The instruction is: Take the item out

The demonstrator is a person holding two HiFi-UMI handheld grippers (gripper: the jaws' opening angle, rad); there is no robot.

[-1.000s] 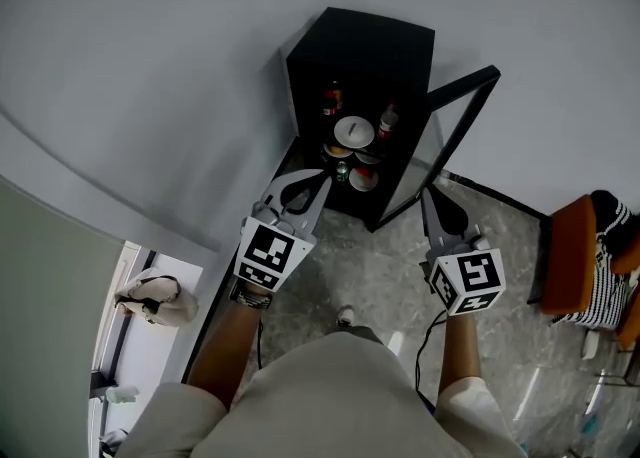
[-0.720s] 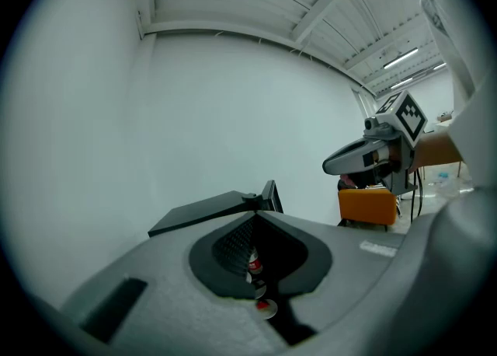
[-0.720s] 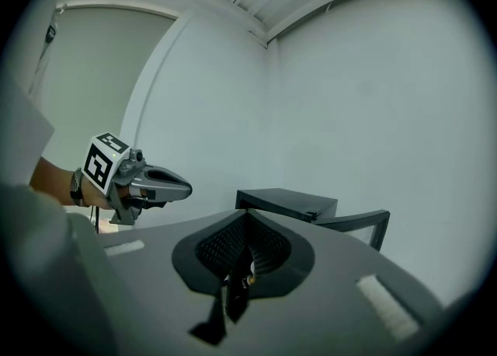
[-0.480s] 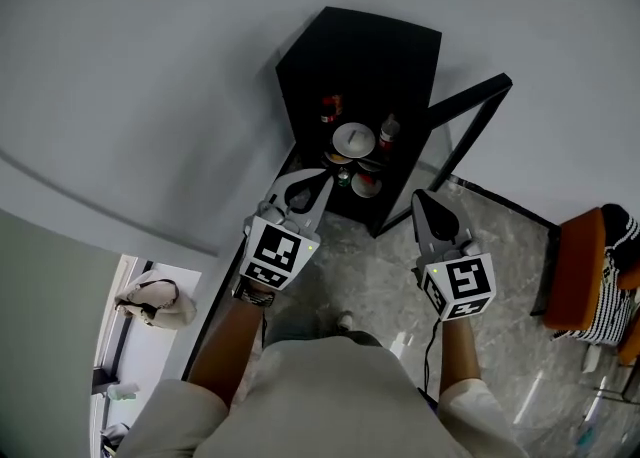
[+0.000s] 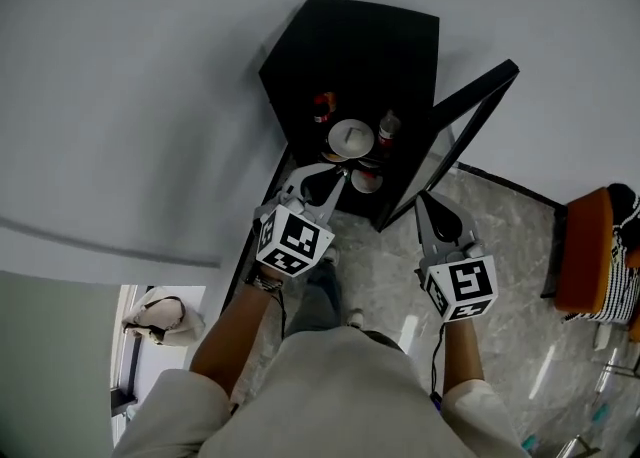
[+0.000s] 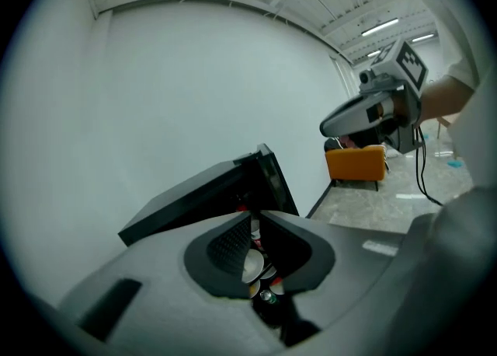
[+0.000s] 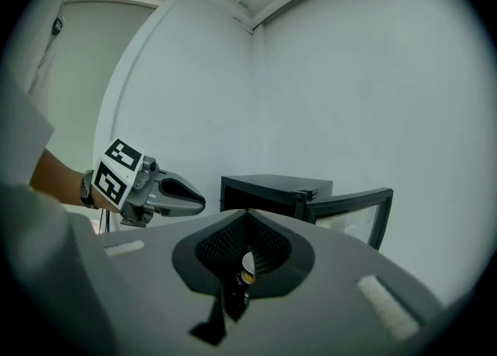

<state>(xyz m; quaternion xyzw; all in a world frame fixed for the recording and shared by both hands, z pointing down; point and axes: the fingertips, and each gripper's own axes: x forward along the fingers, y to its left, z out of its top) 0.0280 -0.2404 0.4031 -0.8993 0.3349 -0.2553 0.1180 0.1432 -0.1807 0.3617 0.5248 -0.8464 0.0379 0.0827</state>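
A small black cabinet (image 5: 350,36) stands against the white wall with its glass door (image 5: 465,116) swung open to the right. Inside are a white-lidded bowl (image 5: 352,134), a red bottle (image 5: 322,106), a red-labelled bottle (image 5: 388,128) and a second bowl (image 5: 365,179) lower down. My left gripper (image 5: 338,176) points at the lower front of the opening; its jaws are opening, with a narrow gap and nothing between them (image 6: 255,216). My right gripper (image 5: 424,200) hangs just below the door's lower edge, shut and empty (image 7: 247,214).
An orange chair (image 5: 585,256) with a striped cloth (image 5: 628,236) stands at the right on the grey stone floor (image 5: 500,246). A window with a pale bag (image 5: 160,316) lies at the lower left. A cable (image 5: 434,366) trails from the right gripper.
My left gripper has moved right and forward, closer to the cabinet's opening. The right gripper has stayed beside the door. The head view has shifted a little.
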